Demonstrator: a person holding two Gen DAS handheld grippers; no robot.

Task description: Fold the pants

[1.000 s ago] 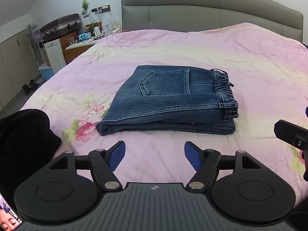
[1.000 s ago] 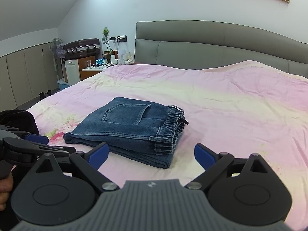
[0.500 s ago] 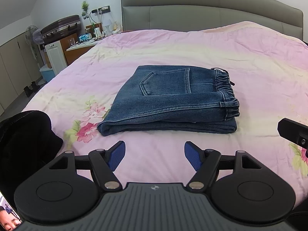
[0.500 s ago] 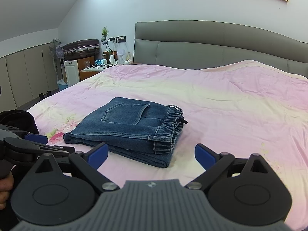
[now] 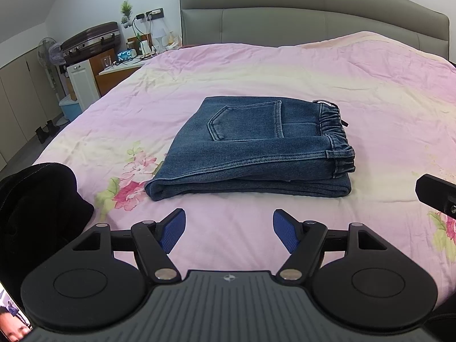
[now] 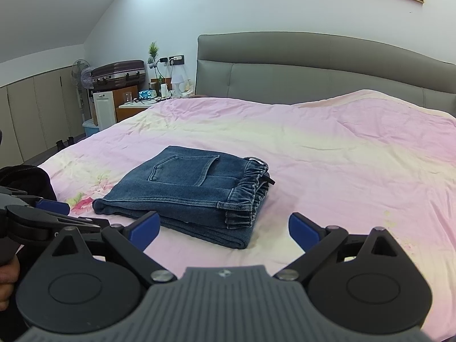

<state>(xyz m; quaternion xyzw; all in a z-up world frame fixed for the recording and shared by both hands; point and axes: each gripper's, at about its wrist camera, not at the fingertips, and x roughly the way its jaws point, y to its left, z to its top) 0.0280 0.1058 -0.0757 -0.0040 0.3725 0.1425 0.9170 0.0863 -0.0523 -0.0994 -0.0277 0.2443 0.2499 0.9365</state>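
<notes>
Jeans (image 5: 253,148) lie folded into a compact stack mid-bed on pink floral bedspread (image 5: 285,65), back pocket up, elastic waistband to the right, fold edge toward the cameras. Fold looks done; task judged at or near its end.

Left gripper (image 5: 228,229): jaws spread wide, nothing between them, held short of the stack's near edge, not touching. Right gripper (image 6: 223,229): also released, empty, near the waistband corner but apart from it.

Black garment (image 5: 34,199) bunched at bed's left edge, well apart from jeans.

Risks, as judgement:
- Top layer sits slightly skewed over the lower layers at near edge; any nudge from a pad on the way out could slide it and open the stack.
- Soft bedding: pressing beside the stack could tip it.
- Drawcord end pokes out at waistband; could snag a finger if a gripper passes close.

Vs 1.0 s ago: jeans unmoved, same shape. Both grippers stay spread, same gap. Left view has shifted a little, the right gripper's tip sitting nearer the frame edge. No contact made in the interval.
</notes>
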